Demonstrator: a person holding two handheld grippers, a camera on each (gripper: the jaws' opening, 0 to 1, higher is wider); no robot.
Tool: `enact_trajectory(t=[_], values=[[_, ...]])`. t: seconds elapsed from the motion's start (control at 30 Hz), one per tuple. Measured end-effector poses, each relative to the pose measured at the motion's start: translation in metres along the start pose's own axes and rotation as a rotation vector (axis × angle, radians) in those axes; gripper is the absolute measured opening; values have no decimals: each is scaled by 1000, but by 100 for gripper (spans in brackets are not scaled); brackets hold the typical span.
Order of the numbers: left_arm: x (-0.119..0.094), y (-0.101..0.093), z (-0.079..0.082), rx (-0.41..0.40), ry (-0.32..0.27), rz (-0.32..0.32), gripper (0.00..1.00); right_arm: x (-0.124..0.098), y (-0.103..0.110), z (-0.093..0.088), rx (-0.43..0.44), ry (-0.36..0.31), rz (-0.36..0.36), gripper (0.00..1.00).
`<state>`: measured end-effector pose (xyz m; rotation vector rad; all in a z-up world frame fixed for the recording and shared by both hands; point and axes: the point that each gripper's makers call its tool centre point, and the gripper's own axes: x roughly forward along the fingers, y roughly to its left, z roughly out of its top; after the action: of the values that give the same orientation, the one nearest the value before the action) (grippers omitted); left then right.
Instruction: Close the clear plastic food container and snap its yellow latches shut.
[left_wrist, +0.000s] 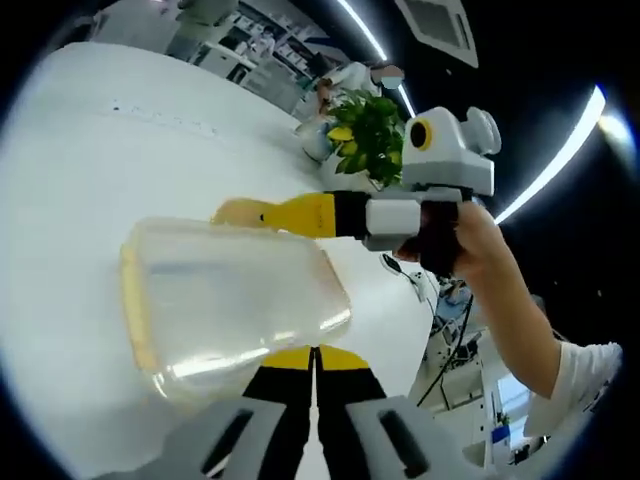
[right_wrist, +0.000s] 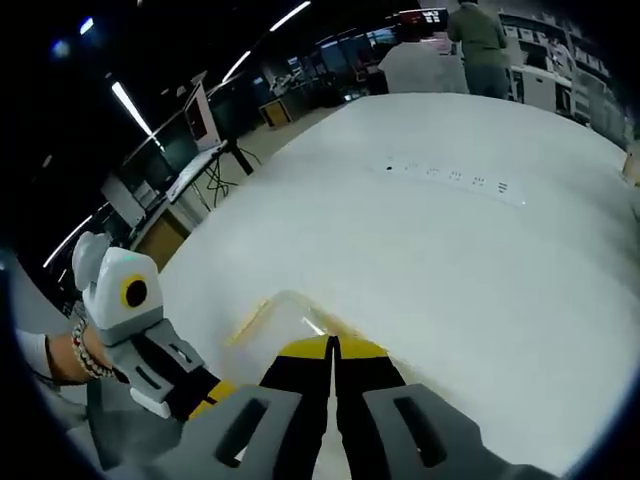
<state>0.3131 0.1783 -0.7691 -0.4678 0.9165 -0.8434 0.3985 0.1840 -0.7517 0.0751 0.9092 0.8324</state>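
The clear plastic container (left_wrist: 235, 300) lies on the white table (left_wrist: 90, 150), lid on, with a yellow latch (left_wrist: 135, 315) along its left side. My left gripper (left_wrist: 315, 355) is shut, its yellow tips against the container's near edge. In the left gripper view my right gripper (left_wrist: 232, 212) reaches in from the right, held by a hand (left_wrist: 480, 245); its yellow jaws are together and lie along the container's far rim. In the right gripper view my right gripper (right_wrist: 333, 346) is shut over a corner of the container (right_wrist: 285, 305), and my left gripper (right_wrist: 213, 393) enters at the lower left.
A potted green plant (left_wrist: 365, 135) stands on the table beyond the container. A row of small marks (right_wrist: 450, 178) crosses the wide white table (right_wrist: 480, 270). A person (right_wrist: 478, 40) stands far off among desks and shelves.
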Motion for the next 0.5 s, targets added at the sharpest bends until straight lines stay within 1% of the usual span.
enact_trajectory(t=[0.1, 0.2, 0.27, 0.33, 0.5], values=[[-1, -1, -1, -6, 3, -6, 0, 3, -5, 5, 3, -5, -18, 0], [-1, -2, -2, 0, 5, -6, 0, 5, -7, 7, 14, -13, -20, 0], [-1, -2, -4, 5, 12, -5, 0, 7, -8, 8, 3, -13, -27, 0], [0, -2, -5, 14, 15, -2, 0, 8, -14, 9, -4, -16, -55, 0], [1, -3, -7, 26, 27, 0, 0, 14, -19, 9, 20, -8, -50, 0]])
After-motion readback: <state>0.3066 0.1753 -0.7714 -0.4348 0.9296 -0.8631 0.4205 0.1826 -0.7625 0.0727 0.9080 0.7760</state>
